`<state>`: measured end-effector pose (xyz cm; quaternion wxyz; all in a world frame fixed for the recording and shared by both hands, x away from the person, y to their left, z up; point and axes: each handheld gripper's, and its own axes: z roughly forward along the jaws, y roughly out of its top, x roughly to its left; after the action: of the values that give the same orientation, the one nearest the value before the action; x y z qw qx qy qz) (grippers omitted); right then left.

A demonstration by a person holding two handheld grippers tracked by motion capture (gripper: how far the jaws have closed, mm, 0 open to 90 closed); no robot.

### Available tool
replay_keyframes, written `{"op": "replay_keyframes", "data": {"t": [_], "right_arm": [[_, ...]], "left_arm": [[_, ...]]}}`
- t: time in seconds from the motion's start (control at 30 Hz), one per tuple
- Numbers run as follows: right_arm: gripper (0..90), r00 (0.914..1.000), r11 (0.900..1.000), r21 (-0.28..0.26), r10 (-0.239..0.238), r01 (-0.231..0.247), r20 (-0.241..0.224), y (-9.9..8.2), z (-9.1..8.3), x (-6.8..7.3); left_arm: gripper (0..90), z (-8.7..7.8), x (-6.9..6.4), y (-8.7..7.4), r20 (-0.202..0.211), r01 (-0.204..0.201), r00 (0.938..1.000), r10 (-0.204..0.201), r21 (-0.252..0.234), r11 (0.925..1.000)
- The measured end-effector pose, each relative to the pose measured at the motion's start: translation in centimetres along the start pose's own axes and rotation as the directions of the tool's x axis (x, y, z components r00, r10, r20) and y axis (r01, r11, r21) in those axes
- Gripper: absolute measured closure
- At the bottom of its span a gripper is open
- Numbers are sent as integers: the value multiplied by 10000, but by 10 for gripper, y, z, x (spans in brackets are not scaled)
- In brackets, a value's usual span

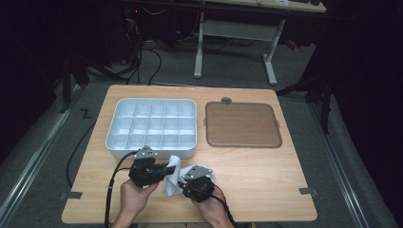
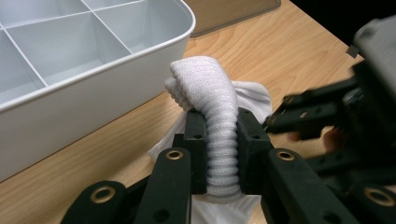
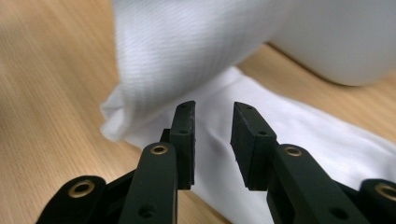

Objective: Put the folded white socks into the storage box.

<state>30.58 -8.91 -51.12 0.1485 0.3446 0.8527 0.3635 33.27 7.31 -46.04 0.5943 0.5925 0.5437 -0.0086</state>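
Now | your left gripper clamps the white sock | right gripper open, empty | sock not yet in the divided tray.

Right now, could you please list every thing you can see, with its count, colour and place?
white sock: one, white, near table edge, in front of the tray
compartment tray: one, white, table left
flat lid: one, brown, right of the tray
table: one, light wood
desk frame: one, white, on the floor behind
left gripper: one, black, jaws shut on the sock
right gripper: one, black, jaws open over the sock
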Motion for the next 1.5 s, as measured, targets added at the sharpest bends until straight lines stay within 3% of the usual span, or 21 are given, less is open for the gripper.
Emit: {"op": "replay_keyframes", "data": {"t": [0.3, 0.5, 0.67, 0.83, 1.0, 1.13, 1.5], "right_arm": [[711, 9911, 9971, -359, 713, -677, 1120, -11, -31, -39], [695, 9788, 9918, -318, 1269, -1234, 1606, -24, -36, -59], [686, 9759, 9903, -50, 1376, -1388, 1694, -30, -31, -67], [689, 9735, 9867, 150, 1570, -1617, 1662, -33, -25, -71], [783, 9769, 9866, 232, 1567, -1617, 1454, -35, -23, -72], [834, 9780, 9858, 253, 1614, -1661, 1322, -36, -23, -69], [843, 9786, 9840, 191, 1741, -1772, 1095, -38, -25, -56]], "left_arm": [[774, 4, 0, -2, -124, -36, 9999, 37, 133, 9999], [774, 6, 0, -3, -198, -48, 9998, 52, 200, 9998], [774, 8, 0, -5, -231, -137, 9996, 143, 276, 9995], [774, 10, 0, -6, -261, -175, 9995, 183, 310, 9994], [773, 11, -1, -7, -264, -243, 9993, 252, 352, 9991], [774, 12, -2, -8, -308, -259, 9992, 269, 332, 9991], [773, 14, -3, -12, -379, -532, 9978, 549, 449, 9976]]}}
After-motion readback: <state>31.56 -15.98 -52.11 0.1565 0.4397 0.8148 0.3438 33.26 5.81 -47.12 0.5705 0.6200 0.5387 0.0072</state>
